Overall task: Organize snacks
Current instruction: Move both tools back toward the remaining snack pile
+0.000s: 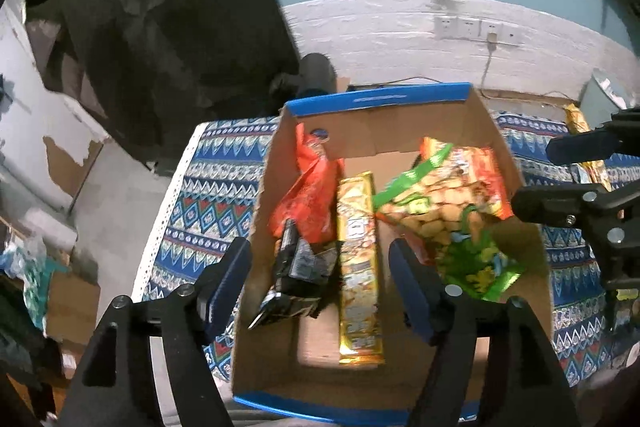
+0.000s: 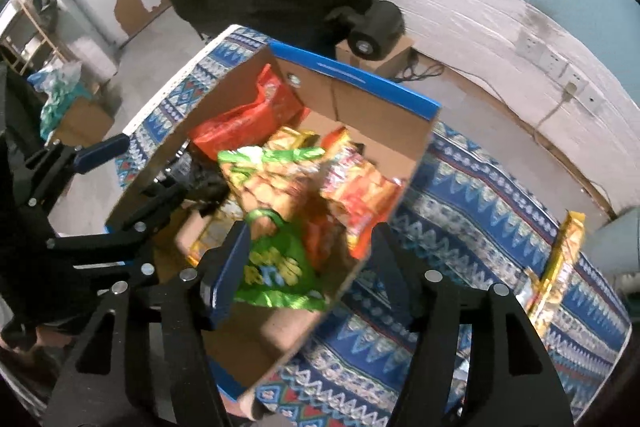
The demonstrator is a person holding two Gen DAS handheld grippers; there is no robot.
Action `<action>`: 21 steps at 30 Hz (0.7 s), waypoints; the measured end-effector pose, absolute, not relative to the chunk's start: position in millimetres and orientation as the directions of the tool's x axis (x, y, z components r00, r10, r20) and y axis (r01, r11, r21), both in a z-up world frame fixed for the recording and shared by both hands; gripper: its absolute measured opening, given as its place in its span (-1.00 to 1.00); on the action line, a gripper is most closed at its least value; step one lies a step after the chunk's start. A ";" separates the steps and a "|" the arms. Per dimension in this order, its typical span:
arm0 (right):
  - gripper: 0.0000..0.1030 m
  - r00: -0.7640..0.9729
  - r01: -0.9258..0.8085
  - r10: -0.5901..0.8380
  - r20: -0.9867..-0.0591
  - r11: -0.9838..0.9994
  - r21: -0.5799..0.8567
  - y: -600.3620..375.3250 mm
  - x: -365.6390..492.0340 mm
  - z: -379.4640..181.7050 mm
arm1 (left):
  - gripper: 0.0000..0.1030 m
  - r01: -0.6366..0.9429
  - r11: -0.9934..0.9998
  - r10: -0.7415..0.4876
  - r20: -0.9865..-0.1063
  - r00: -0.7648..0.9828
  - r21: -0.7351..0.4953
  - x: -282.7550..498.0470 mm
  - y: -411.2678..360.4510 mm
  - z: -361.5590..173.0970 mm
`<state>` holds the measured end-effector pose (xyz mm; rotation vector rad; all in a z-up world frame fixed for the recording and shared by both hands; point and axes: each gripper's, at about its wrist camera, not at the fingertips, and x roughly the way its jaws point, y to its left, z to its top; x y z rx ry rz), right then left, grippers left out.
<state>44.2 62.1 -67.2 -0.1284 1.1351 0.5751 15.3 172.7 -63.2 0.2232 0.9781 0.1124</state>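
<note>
Cardboard box (image 1: 516, 163) with blue rim, open-topped, on a table under a blue patterned cloth (image 1: 208, 195). Inside, at 10 o'clock in the left wrist view, a red-orange bag (image 1: 316, 195) leaning on the left wall; just below it, at 8 o'clock, a dark shiny packet (image 1: 296, 267). Down the middle, a long gold snack pack (image 1: 358, 259), lying flat on the box floor. At 2 o'clock, a green-edged cracker bag (image 1: 440, 211) overlapping an orange bag (image 1: 480, 171) toward the right wall.

Left hand-held gripper (image 1: 324, 275) above the box, jaws spread, pinching nothing; gold pack and dark packet visible between the fingers but untouched. Right hand-held gripper (image 2: 308, 267) also spread, gripping nothing, poised over the green bag (image 2: 276, 267) near the box's right wall.

Outside the box, at 3 o'clock in the right wrist view, another gold pack (image 2: 560, 259) on the cloth, well apart from the box.
</note>
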 end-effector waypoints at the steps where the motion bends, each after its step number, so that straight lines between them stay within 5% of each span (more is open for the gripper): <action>1: 0.26 0.298 -0.486 0.360 -0.884 0.854 0.184 56.8 43.0 -67.5 | 0.44 0.011 0.970 0.195 -0.807 0.557 0.242 14.3 170.1 -62.7; 21: 0.39 0.325 -0.324 0.256 -0.910 0.934 0.147 -63.5 8.2 -80.7 | 0.44 0.191 0.967 0.044 -0.843 0.536 0.172 6.9 74.7 -63.2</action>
